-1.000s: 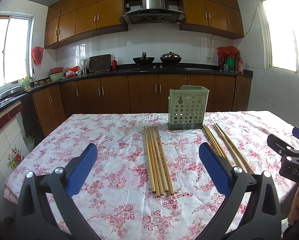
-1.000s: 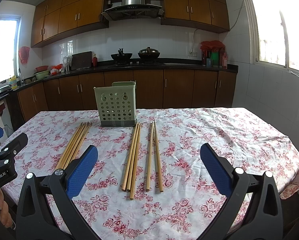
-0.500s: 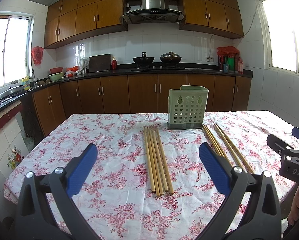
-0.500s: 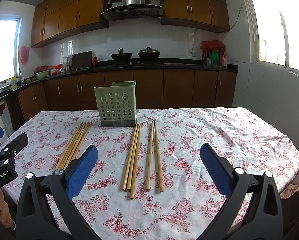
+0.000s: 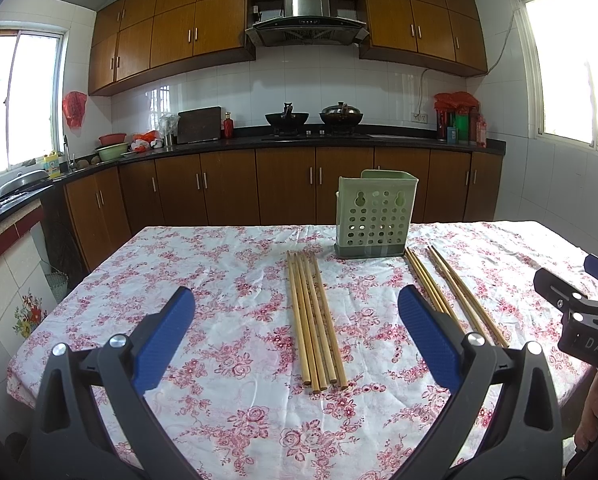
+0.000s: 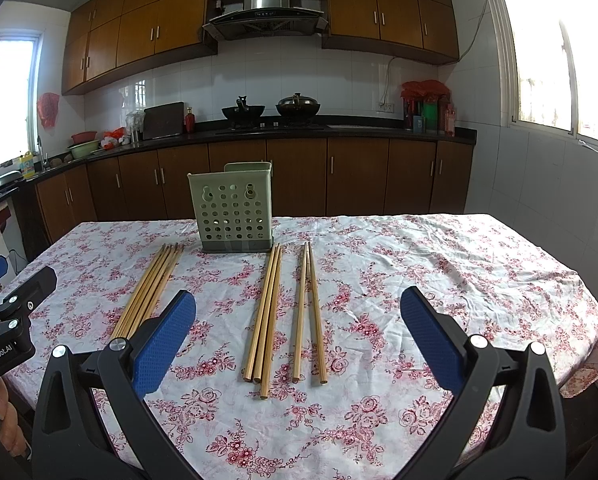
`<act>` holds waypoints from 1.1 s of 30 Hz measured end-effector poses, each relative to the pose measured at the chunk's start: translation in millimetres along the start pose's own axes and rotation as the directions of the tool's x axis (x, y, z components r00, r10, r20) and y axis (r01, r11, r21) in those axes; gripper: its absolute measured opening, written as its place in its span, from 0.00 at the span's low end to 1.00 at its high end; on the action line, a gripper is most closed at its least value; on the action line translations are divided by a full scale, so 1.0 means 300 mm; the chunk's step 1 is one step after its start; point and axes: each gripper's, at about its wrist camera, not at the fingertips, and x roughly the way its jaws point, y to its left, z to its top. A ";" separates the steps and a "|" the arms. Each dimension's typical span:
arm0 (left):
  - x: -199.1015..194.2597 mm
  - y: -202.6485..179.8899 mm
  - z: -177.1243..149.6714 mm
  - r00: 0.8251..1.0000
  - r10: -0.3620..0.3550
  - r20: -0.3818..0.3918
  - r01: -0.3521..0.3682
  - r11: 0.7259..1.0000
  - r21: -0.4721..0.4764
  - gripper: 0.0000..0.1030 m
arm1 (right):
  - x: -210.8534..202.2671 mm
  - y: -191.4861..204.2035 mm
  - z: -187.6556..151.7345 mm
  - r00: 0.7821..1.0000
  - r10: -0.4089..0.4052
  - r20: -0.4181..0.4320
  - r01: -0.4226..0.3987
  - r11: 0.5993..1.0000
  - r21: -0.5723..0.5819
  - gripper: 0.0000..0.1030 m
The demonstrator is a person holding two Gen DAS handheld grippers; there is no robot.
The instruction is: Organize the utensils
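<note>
We see a table covered by a white cloth printed with red roses (image 5: 227,360), filling the lower half of both wrist views. Toward its far edge stands a pale green perforated plastic utensil holder (image 5: 373,216), upright on a grey base. On the cloth in front of it lie three sets of long bamboo chopsticks, all pointing roughly toward the far edge: a five-stick bundle (image 5: 315,320) left of the holder, a three-stick group (image 6: 265,320) just in front of its right corner, and a separate pair (image 6: 309,312) slightly further right, apart from the group. Our left gripper (image 5: 295,320) hangs above the near part of the table with its blue-padded fingers (image 5: 167,332) spread wide, holding nothing, the bundle lying between them in view. Our right gripper (image 6: 299,320) hangs likewise, its blue pads (image 6: 429,340) wide apart and empty, the group and pair between them.
</note>
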 end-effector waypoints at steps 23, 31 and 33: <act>0.380 0.128 -0.039 0.942 0.028 -0.335 -0.040 0.999 -0.028 0.70 | 0.399 -0.152 -0.042 0.917 -0.002 -0.400 0.043 0.995 0.094 0.46; 0.485 0.107 -0.075 0.898 -0.080 -0.432 0.061 0.997 -0.056 0.48 | 0.476 -0.125 -0.096 0.870 0.038 -0.491 -0.005 0.998 0.068 0.22; 0.502 0.098 -0.082 0.888 -0.098 -0.450 0.081 0.995 -0.057 0.43 | 0.470 -0.123 -0.099 0.876 0.032 -0.481 -0.003 0.998 0.063 0.15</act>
